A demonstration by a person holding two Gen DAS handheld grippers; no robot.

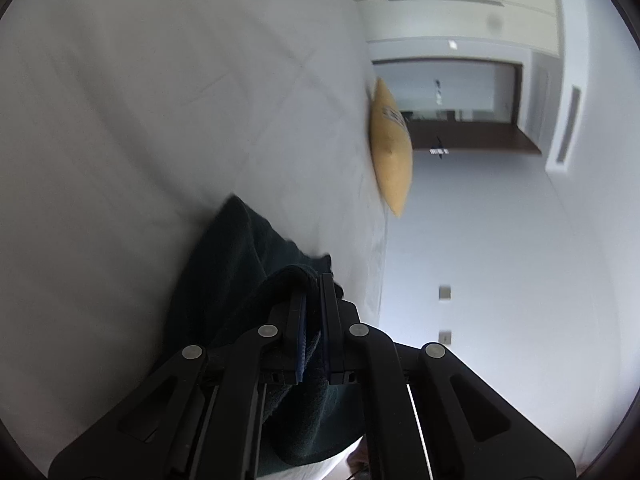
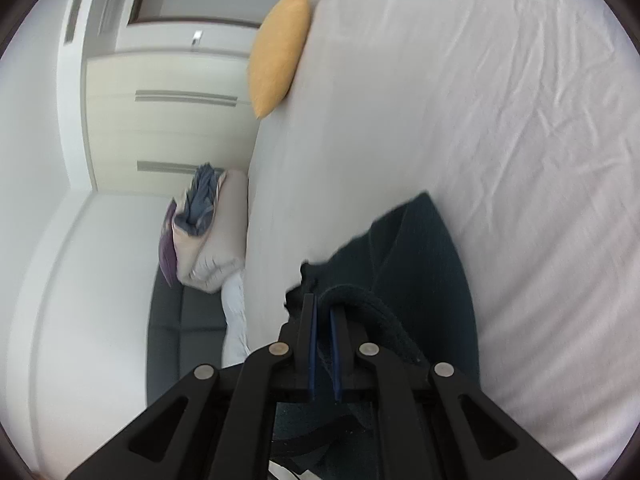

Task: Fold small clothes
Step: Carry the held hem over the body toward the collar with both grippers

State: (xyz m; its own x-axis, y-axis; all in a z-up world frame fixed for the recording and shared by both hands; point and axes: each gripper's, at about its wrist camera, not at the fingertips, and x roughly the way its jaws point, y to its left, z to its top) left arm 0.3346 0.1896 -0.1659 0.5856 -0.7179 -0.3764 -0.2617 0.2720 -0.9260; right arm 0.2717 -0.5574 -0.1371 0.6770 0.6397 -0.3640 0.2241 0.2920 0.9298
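Carrying the dark garment over the white bed, left claw and right claw each clamped on a thick edge, calls for level hands and taut cloth before lowering.

Garment lies on bed; cushion at its far edge
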